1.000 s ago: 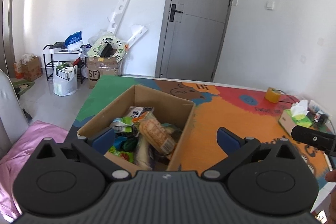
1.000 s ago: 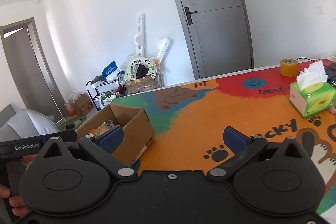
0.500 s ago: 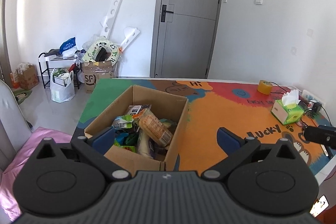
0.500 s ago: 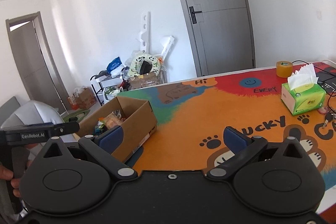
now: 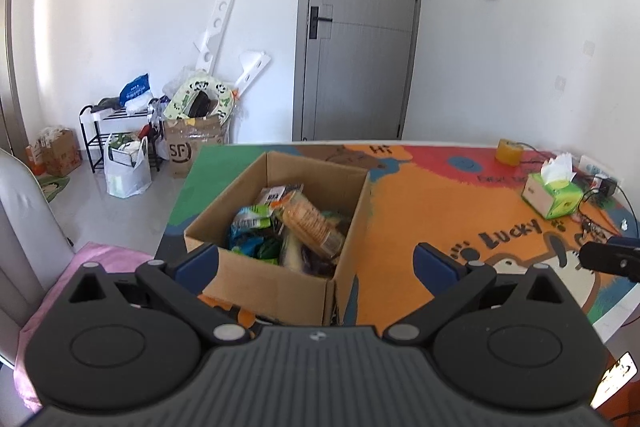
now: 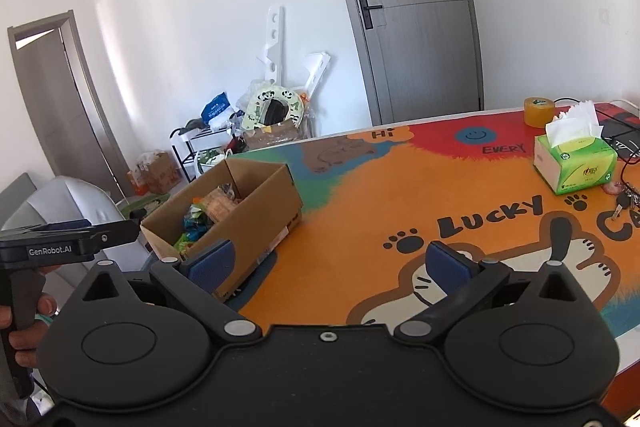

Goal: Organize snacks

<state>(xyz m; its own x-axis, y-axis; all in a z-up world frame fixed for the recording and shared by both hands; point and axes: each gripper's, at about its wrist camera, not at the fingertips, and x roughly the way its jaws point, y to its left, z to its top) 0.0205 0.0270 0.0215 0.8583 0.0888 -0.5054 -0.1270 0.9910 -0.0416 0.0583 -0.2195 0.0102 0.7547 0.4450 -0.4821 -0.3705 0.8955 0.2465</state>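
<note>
Snacks (image 5: 288,227) boxed, beyond left hand-held gripper (image 5: 316,263)

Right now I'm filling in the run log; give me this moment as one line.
left claw: open, empty | right claw: open, empty | cardboard box: on table, snacks inside | stage: nothing grasped

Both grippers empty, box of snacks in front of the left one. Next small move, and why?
Probably lower the left gripper into the cardboard box toward the orange packet lying on top. Its fingers are spread and empty, the box sits right ahead, and that packet is the most exposed. The right gripper is also open, over bare mat.
</note>
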